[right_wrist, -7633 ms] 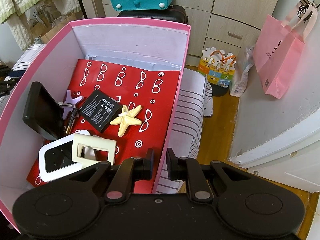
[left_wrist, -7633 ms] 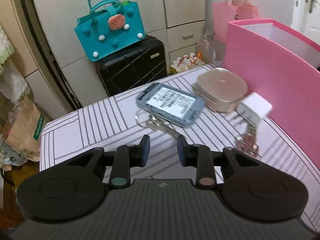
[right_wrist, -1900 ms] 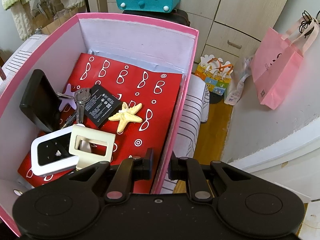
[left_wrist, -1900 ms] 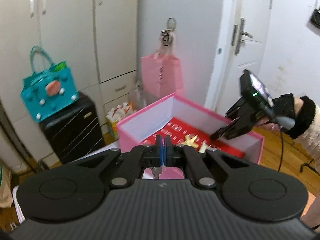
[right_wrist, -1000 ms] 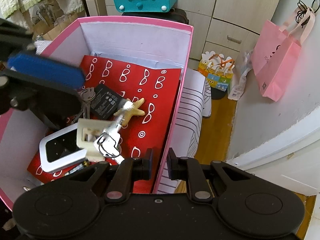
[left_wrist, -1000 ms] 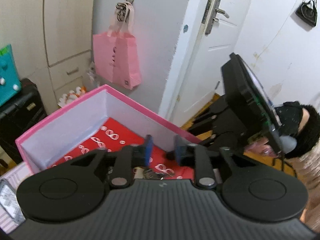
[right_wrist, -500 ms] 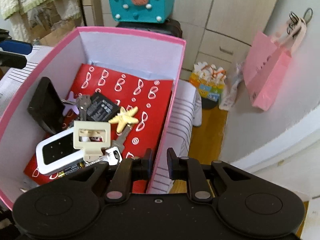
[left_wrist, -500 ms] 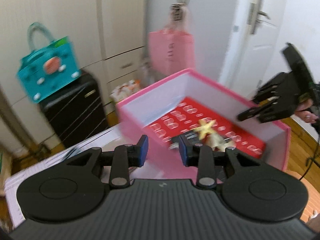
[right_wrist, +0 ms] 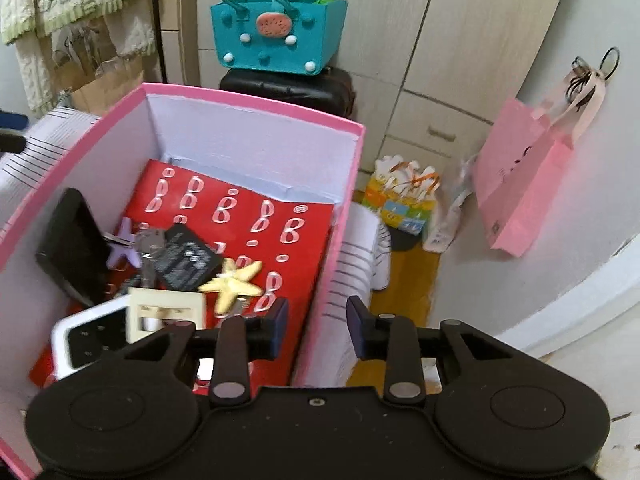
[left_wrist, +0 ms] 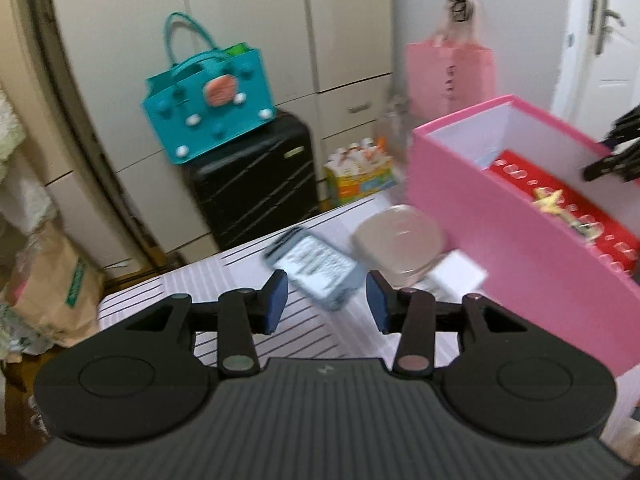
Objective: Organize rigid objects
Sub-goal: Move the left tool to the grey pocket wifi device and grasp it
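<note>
A pink box with a red patterned liner holds a yellow starfish, keys, a black battery, a black case and a white device. My right gripper is open and empty above the box's right wall. My left gripper is open and empty above the striped table. Ahead of it lie a grey device with a label, a round clear container and a white block, left of the pink box.
A teal handbag sits on a black suitcase behind the table. A pink paper bag hangs on the wall. A brown paper bag stands on the floor at the left. Cabinets line the back wall.
My left gripper opened over the box and dropped the keys into it, then swung back left and down toward the table items. My right gripper's jaws have opened wider.
</note>
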